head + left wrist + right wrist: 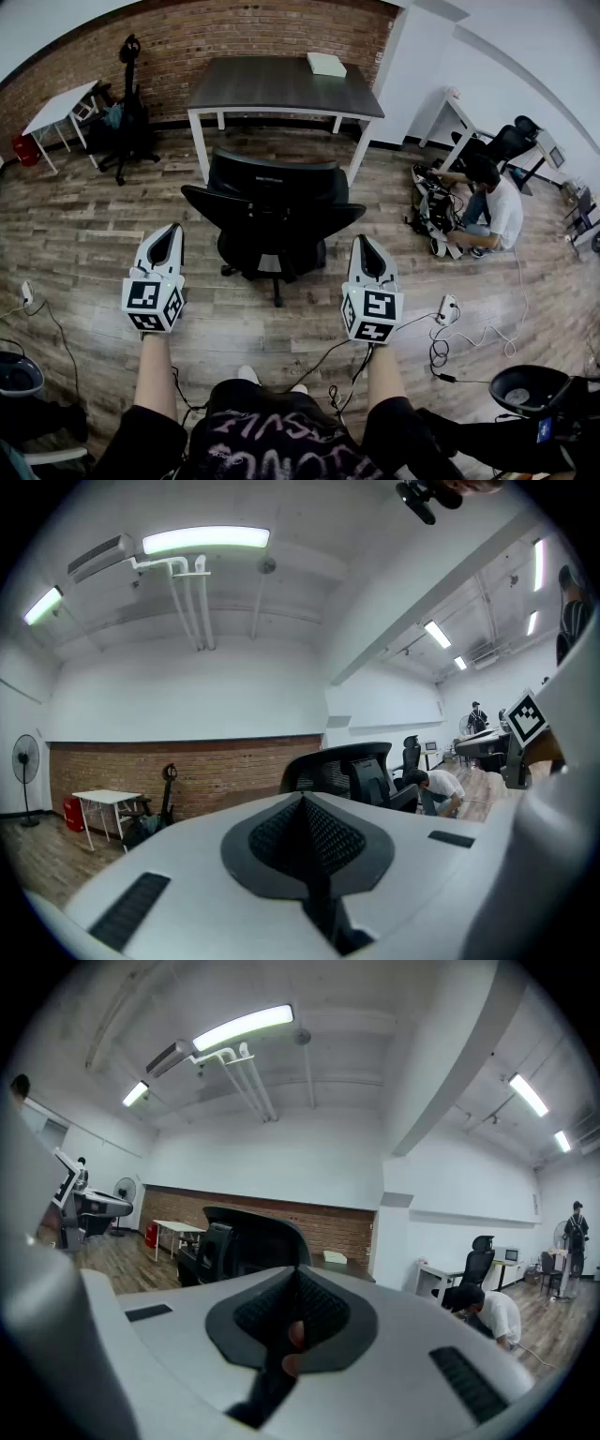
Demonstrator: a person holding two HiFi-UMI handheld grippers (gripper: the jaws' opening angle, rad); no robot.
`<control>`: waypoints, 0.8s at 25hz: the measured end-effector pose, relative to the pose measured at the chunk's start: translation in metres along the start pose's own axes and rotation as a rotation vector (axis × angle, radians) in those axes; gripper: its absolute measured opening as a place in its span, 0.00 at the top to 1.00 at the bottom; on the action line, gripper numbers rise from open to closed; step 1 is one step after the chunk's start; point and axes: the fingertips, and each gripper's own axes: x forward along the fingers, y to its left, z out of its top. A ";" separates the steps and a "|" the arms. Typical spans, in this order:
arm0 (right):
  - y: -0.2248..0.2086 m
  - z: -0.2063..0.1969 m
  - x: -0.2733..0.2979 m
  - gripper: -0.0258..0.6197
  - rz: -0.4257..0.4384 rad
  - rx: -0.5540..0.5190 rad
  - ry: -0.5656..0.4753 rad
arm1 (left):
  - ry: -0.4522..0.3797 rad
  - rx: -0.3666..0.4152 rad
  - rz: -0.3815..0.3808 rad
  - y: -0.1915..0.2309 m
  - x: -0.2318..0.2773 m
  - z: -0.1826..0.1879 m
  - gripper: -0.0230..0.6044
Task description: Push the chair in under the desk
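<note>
Both grippers are empty and level. The left gripper (167, 234) has its jaws pressed together, and so does the right gripper (366, 246). The chair (272, 211) stands out on the wood floor (84, 253) at 12 o'clock from the person, between the two gripper lines and touching neither. In the left gripper view it sits at about 1 o'clock, in the right gripper view at about 11, so both hands look equally near and I'd call this a two-handed push. The backrest looks turned toward the person, with its long axis running 9 to 3. The desk (281, 86) is beyond it at 12, against the brick wall (234, 33), with a strip of bare floor between chair and desk. The push line is straight toward 12 and the chair looks roughly centred on the desk. Nothing has been pushed yet and the chair is well clear of the desk. My guess at the risk is the armrests, which spread nearly as wide as the gap between the desk's front legs appears, so a skewed shove on casters could clip a leg. A pale box (326, 64) sits on the desktop's far right and is out of the way. Also off the line are a scooter (129, 103) and a small white table (61, 108) at 10 o'clock, a person (492, 208) on the floor at 2, and cables (441, 347) by the right foot.
</note>
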 end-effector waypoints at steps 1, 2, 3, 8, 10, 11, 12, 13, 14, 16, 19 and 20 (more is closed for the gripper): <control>0.002 -0.002 -0.001 0.92 0.001 0.002 0.002 | 0.001 0.005 -0.001 0.001 -0.001 -0.001 0.94; 0.004 -0.003 -0.001 0.92 0.000 0.004 0.003 | 0.002 0.009 -0.003 0.002 -0.001 -0.002 0.94; 0.005 -0.003 -0.001 0.92 -0.001 0.004 0.004 | 0.002 0.011 -0.004 0.003 -0.002 -0.002 0.94; 0.009 0.001 0.001 0.92 -0.005 0.004 0.001 | -0.004 0.011 -0.011 0.006 0.000 0.001 0.94; 0.011 0.003 0.002 0.92 -0.004 -0.001 0.002 | -0.005 0.012 -0.016 0.007 0.001 0.001 0.94; 0.012 0.004 0.002 0.92 0.000 -0.001 0.001 | -0.004 0.014 -0.019 0.008 0.001 0.001 0.94; 0.014 0.005 0.003 0.92 0.006 -0.001 -0.002 | -0.002 0.017 -0.022 0.008 0.002 0.001 0.94; 0.015 0.007 0.004 0.92 0.010 -0.004 -0.009 | 0.002 0.024 -0.026 0.009 0.003 0.001 0.94; 0.017 0.009 0.005 0.92 0.013 -0.013 -0.018 | 0.007 0.034 -0.029 0.010 0.004 0.000 0.94; 0.020 0.011 0.008 0.92 0.015 -0.043 -0.031 | 0.020 0.057 -0.037 0.014 0.007 -0.004 0.94; 0.026 0.009 0.011 0.91 0.034 -0.071 -0.020 | 0.032 0.083 -0.062 0.020 0.010 -0.009 0.94; 0.028 0.008 0.012 0.91 0.038 -0.076 -0.017 | 0.035 0.094 -0.071 0.022 0.011 -0.009 0.94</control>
